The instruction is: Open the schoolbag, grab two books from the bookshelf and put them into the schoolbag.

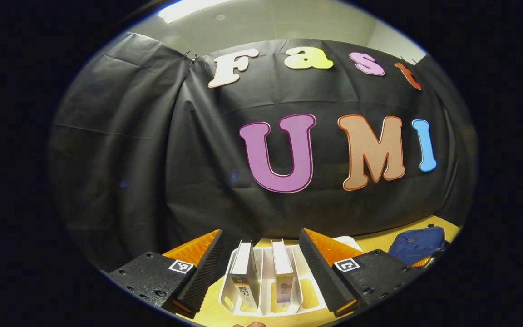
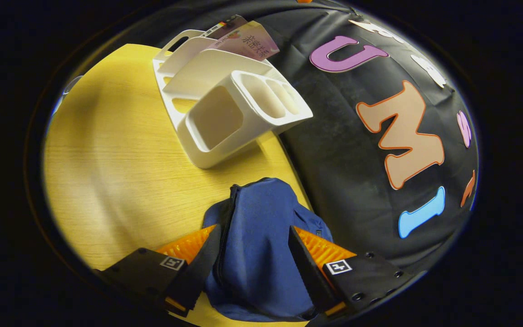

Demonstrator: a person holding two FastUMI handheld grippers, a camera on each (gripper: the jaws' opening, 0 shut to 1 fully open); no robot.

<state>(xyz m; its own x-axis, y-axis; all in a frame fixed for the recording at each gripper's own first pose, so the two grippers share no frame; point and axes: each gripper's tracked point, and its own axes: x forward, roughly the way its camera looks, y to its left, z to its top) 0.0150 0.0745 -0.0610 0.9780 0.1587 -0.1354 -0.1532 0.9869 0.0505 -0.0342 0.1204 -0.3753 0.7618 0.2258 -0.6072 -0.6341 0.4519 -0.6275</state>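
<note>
On the yellow table [image 1: 375,243] stands a white bookshelf [image 1: 266,277] with two upright books, one on the left [image 1: 245,272] and one on the right [image 1: 283,270]. My left gripper [image 1: 260,234] is open, and its fingers flank the shelf from the near side without touching the books. To the right lies the blue schoolbag [image 1: 418,245]. In the right gripper view the schoolbag [image 2: 261,236] lies directly under my right gripper [image 2: 254,229], whose fingers stand wide apart over it. The bag's zipper [image 2: 226,218] runs by one finger. The bookshelf [image 2: 225,104] and its books [image 2: 248,38] sit beyond.
The table [image 2: 116,154] stretches bare to the left of the bag and the shelf in the right gripper view. The black booth wall [image 2: 343,150] rises right behind the shelf and the bag. The shelf's end has small empty compartments [image 2: 268,97].
</note>
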